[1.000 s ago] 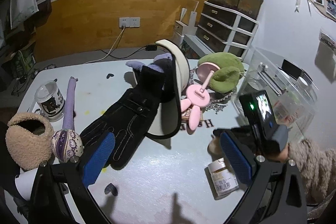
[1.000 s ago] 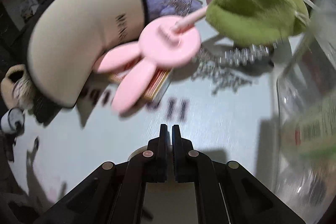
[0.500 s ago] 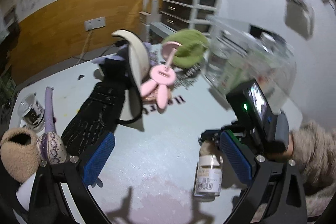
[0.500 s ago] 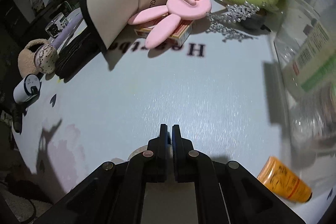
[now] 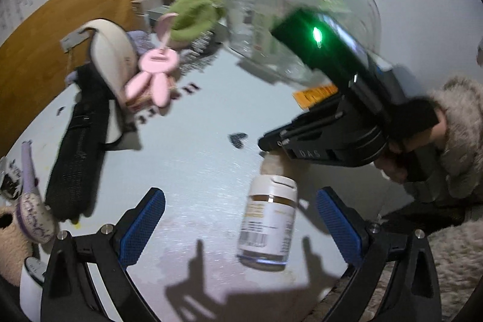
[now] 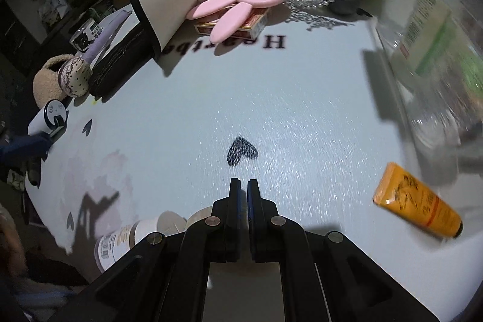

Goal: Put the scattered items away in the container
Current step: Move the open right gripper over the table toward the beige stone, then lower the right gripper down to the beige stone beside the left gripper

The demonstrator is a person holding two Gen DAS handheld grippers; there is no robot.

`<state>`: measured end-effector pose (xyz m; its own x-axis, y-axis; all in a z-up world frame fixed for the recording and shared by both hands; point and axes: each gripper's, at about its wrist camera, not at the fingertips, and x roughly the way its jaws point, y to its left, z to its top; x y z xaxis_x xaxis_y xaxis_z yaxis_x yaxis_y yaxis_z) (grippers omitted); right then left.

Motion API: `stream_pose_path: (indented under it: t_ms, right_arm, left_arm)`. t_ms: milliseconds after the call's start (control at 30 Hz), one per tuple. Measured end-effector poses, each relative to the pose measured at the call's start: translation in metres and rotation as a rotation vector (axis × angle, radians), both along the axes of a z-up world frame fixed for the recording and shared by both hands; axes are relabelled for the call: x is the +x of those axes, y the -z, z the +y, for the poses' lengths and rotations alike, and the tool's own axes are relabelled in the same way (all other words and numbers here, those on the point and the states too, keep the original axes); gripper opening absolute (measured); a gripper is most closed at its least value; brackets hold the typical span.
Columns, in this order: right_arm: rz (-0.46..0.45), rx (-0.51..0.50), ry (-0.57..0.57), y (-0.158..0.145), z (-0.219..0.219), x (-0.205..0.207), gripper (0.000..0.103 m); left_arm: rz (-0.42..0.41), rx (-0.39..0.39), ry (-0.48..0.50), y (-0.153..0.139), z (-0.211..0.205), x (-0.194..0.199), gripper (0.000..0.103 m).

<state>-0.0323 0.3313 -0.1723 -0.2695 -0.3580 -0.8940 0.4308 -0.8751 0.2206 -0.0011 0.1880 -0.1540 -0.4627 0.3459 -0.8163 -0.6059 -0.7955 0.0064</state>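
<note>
Change: the left gripper [image 5: 240, 224] is swinging in and down; the bottle [image 5: 268, 221], a second ago low and right of its blue pads, is now lying between them.
Meaning: a pick-up of the bottle is probably being set up; nothing is yet gripped.
Left tool: jaws spread wide, pads clear of the bottle.
Right tool: the right gripper [image 6: 244, 189] is holding its jaws together, empty, tips just above the bottle cap.
Bottle: white cap, brown glass, barcode label, lying on the table [image 5: 193, 165], lower centre.
Container: clear container [image 5: 289, 29], upper centre-right, blurred.
</note>
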Motion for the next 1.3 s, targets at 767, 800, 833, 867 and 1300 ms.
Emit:
stream_pose_path:
  t_ms: [767,800,833,867,1300]
  right_arm:
    - [-0.041,-0.051,0.136,-0.012,0.034,0.065,0.005]
    - [-0.041,-0.054,0.151,-0.014,0.038,0.069,0.005]
    - [-0.042,-0.057,0.169,-0.016,0.044,0.073,0.005]
    - [-0.047,-0.058,0.185,-0.018,0.049,0.078,0.005]
    - [-0.19,-0.061,0.208,0.005,0.055,0.116,0.005]
  left_arm:
    - [0.039,-0.169,0.042,0.045,0.005,-0.02,0.1]
    - [0.04,-0.168,0.043,0.045,0.005,-0.021,0.1]
    - [0.042,-0.161,0.045,0.043,0.006,-0.023,0.1]
    - [0.046,-0.153,0.048,0.04,0.007,-0.024,0.1]
    - [0.04,-0.285,0.302,0.053,0.051,-0.018,0.1]
